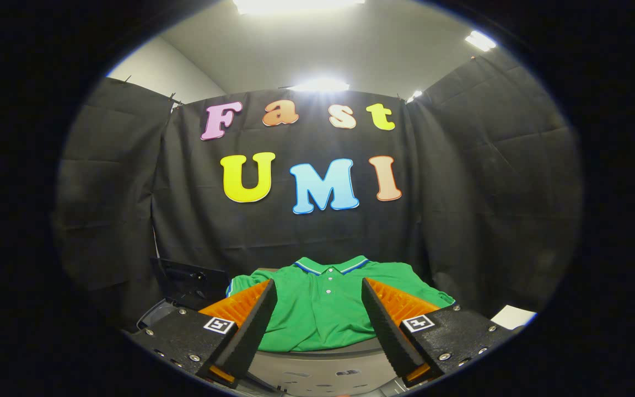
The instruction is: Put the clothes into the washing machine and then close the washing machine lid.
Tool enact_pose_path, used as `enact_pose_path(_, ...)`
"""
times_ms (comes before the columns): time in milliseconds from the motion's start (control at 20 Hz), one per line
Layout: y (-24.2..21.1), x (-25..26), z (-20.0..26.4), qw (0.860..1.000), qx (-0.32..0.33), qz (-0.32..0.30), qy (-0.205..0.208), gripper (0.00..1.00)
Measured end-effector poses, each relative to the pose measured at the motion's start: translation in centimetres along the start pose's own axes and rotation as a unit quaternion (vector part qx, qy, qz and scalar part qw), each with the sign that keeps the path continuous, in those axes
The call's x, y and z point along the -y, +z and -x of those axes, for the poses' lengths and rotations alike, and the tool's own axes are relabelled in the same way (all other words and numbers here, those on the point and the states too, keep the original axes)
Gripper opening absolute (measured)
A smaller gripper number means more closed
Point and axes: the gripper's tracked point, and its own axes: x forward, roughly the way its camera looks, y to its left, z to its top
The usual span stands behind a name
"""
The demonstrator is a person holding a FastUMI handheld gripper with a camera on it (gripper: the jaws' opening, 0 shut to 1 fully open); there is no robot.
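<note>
Nothing done yet: green polo shirt (pixel 323 309) lies flat just ahead of the gripper (pixel 318 298), fingers spread, gripping nothing. Loading and lid-closing remain.

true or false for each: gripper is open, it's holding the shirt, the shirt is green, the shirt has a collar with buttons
1. The gripper is open. True: its fingers stand wide apart.
2. The gripper grips the shirt. False: the shirt lies ahead, seen between the fingers, and neither finger presses on it.
3. The shirt is red. False: it is green.
4. The shirt has a collar and buttons. True: a striped collar with small buttons below it.
</note>
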Motion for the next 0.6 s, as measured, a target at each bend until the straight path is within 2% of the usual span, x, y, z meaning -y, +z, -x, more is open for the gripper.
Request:
enact_pose_path(250,-0.1,1.0,-3.9,1.000,-0.031,-0.001,0.003,0.95)
enact_pose_path(600,-2.7,1.2,-9.8,0.990,-0.139,-0.012,0.029,0.95)
